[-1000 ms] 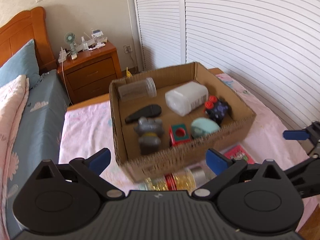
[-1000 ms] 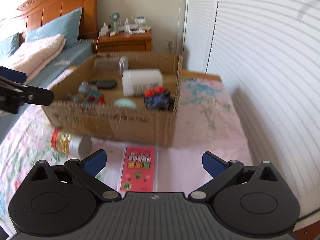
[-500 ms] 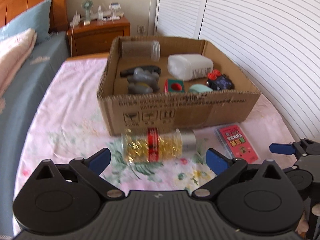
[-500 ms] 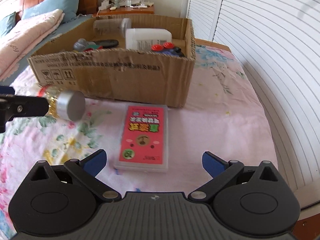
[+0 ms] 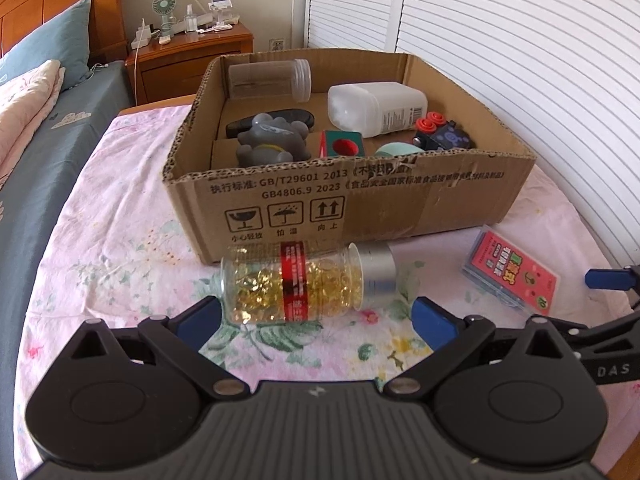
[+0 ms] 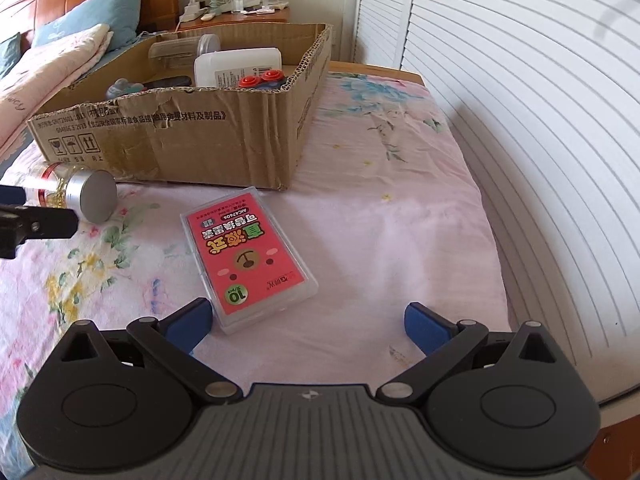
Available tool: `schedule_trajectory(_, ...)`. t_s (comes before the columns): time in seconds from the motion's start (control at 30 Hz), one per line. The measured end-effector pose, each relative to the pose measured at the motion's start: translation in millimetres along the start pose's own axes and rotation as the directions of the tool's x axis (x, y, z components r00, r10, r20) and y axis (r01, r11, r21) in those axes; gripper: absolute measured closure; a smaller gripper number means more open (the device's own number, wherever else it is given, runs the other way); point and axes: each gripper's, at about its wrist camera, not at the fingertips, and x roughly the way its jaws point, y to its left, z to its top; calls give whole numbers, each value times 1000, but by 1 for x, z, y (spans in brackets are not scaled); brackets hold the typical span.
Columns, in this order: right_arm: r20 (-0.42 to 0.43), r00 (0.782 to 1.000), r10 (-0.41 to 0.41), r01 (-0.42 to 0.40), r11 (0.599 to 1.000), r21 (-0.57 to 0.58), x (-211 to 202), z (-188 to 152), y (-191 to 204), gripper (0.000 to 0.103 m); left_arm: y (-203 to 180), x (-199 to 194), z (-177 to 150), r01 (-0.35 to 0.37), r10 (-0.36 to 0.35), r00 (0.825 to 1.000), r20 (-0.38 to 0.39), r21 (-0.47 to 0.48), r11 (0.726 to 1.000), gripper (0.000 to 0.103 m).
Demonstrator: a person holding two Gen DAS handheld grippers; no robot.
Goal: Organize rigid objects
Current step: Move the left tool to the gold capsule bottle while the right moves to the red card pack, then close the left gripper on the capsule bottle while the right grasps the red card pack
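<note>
You are holding the left hand-held gripper (image 5: 316,318) with its jaws spread wide and gripping nothing; the capsule bottle (image 5: 298,282) is lying on its side on the floral bedsheet (image 5: 120,248) at 12 o'clock from the gripper, just beyond the blue fingertips (image 5: 200,320), with its silver cap (image 5: 376,278) pointing toward 3 o'clock. The bottle is resting just beside the near wall of the cardboard box (image 5: 360,196); whether it is touching that wall cannot be told. You are holding the right hand-held gripper (image 6: 308,322) equally wide and empty, low over the sheet, with the red card case (image 6: 248,258) lying flat at 11 o'clock from it, its near corner just beside the left fingertip. In the right wrist view the bottle is sitting at 10 o'clock, near the case but apart from it. Inside the box the following items are lying: a clear jar (image 5: 270,78) at the far wall, a white plastic bottle (image 5: 376,106) at 1 o'clock, a grey figurine (image 5: 272,144) at 11 o'clock with a dark flat object behind it, a green-and-red block (image 5: 342,144) at centre, a mint-green rounded object (image 5: 396,148) against the near wall, and a dark toy with red knobs (image 5: 440,134) at 2 o'clock. The box is standing on the sheet, with the bed pillows (image 5: 28,92) at 10 o'clock and a wooden nightstand (image 5: 192,56) beyond.
</note>
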Motion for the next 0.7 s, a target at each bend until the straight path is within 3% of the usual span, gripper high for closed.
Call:
schedule_trajectory(0.4, 11, 1000, -3, 3, 1000, -4, 1, 1, -6, 0, 8, 20, 8, -19, 18, 1000, -13, -27, 999, 2)
schedule_trajectory(0.47, 11, 998, -54, 53, 999, 7, 1, 3, -8, 0, 8, 20, 7, -18, 18, 1000, -16, -18, 1000, 2)
schedule_trajectory(0.57, 9, 980, -197, 196, 979, 56, 0, 5, -14, 0, 6, 21, 6, -25, 25, 1000, -14, -11, 1000, 2)
schedule_trajectory(0.6, -1, 979, -204, 203, 976, 75, 0, 6, -17, 0, 5, 21, 6, -28, 27, 1000, -14, -7, 1000, 3)
schedule_trajectory(0.7, 17, 995, -95, 93, 992, 90, -6, 6, -15, 0, 5, 24, 8, -20, 20, 1000, -12, -5, 1000, 6)
